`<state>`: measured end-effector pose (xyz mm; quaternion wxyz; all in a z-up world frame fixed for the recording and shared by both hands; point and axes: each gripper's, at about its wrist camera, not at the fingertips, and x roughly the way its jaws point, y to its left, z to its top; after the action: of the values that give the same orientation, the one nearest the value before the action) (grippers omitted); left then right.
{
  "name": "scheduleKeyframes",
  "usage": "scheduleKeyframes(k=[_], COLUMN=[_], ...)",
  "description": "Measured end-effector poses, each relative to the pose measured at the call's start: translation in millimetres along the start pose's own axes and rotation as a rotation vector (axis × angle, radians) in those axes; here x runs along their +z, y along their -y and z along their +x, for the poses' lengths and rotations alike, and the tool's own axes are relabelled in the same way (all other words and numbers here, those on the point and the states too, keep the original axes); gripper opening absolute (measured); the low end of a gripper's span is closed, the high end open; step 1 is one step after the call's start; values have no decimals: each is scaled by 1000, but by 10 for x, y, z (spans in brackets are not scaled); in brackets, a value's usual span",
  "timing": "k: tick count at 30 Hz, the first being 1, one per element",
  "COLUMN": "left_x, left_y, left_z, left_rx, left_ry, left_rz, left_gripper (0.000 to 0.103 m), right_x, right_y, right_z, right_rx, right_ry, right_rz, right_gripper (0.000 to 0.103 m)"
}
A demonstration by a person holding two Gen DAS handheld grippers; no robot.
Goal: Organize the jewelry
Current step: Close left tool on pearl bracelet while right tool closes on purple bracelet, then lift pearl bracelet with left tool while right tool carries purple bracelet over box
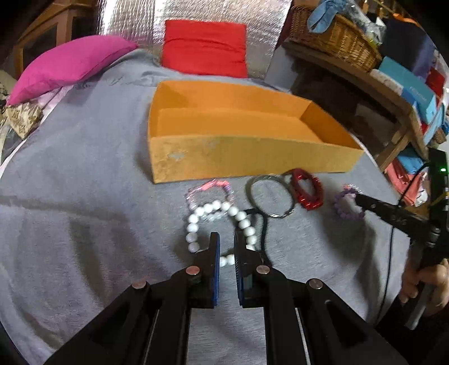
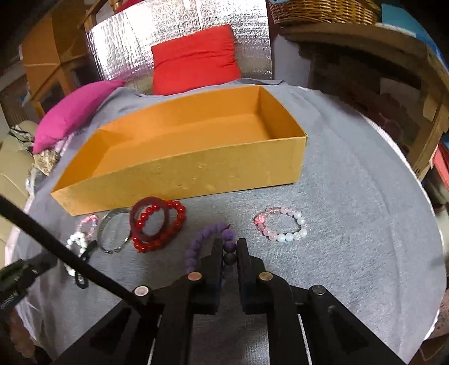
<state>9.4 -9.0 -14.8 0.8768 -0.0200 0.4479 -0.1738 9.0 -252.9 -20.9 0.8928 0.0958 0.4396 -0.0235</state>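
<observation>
A grey cloth [image 2: 350, 174] covers the surface, with a silver foil sheet [image 1: 134, 25] standing behind it. An orange box [image 2: 179, 171] sits open on the cloth, nothing showing inside it. Behind the box a red cushion [image 1: 204, 47] leans against the foil, and a pink cushion [image 1: 67, 64] lies to its left. A wicker basket [image 1: 334, 36] stands on a wooden shelf at the right.

The left gripper [image 1: 226, 238] hangs over a white bead bracelet [image 1: 207, 209]; its jaws are pressed nearly together, one bead of the loop showing in the narrow gap between the blue pads, though the pictures do not settle whether they pinch it. A dark cord [image 1: 263, 224] trails beside that loop. The right gripper [image 2: 230, 247] is clenched on a purple bead bracelet [image 2: 202, 238], a purple bead and a dark bead caught between its fingers. A hand [image 1: 426, 283] holds its handle.

The rest of the jewelry lies on the cloth in front of the box: a red bead bracelet [image 2: 174, 224] under a dark red bangle [image 2: 134, 221], a metal bangle [image 2: 108, 233] beside them, a pink bracelet [image 1: 213, 185] touching the white one, and, well apart to the right, a pink-and-white bead bracelet [image 2: 280, 224].
</observation>
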Motion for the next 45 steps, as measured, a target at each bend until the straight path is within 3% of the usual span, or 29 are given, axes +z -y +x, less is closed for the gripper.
scheduleKeyframes(k=[3, 5, 7, 11, 15, 17, 19, 21, 25, 34, 39, 43, 45], left_x=[-5, 0, 18, 63, 65, 83, 96, 111, 149, 259, 558, 914, 1020], left_y=[-105, -186, -227, -209, -189, -163, -168, -161, -97, 24, 168, 222, 260], left_z=[58, 91, 114, 199, 381, 380, 365, 341, 184, -337, -579, -544, -449], left_rx=[39, 54, 69, 90, 124, 147, 144, 135, 140, 69, 51, 88, 146], left_ry=[-28, -39, -37, -33, -73, -56, -47, -31, 44, 226, 299, 335, 349], left_rz=[-34, -70, -90, -72, -54, -27, -21, -25, 1, 30, 53, 46, 58], left_gripper=[11, 24, 48, 49, 47, 35, 13, 10, 9, 9, 9, 9, 9], right_x=[35, 30, 12, -11, -36, -45, -49, -48, -22, 59, 229, 486, 641], right_y=[73, 93, 126, 195, 194, 186, 176, 176, 151, 130, 111, 20, -20], right_z=[43, 44, 88, 200, 235, 243, 243, 240, 165, -165, -365, -363, -318], right_rx=[1, 4, 0, 11, 13, 13, 12, 16, 42, 161, 245, 260, 273], right_ry=[-2, -8, -29, -79, -92, -92, -91, -87, -49, 110, 226, 297, 325], right_rz=[5, 10, 19, 46, 47, 43, 37, 38, 39, 51, 92, 111, 139], right_gripper=[10, 10, 10, 10, 10, 10, 10, 10, 10, 10, 10, 10, 11])
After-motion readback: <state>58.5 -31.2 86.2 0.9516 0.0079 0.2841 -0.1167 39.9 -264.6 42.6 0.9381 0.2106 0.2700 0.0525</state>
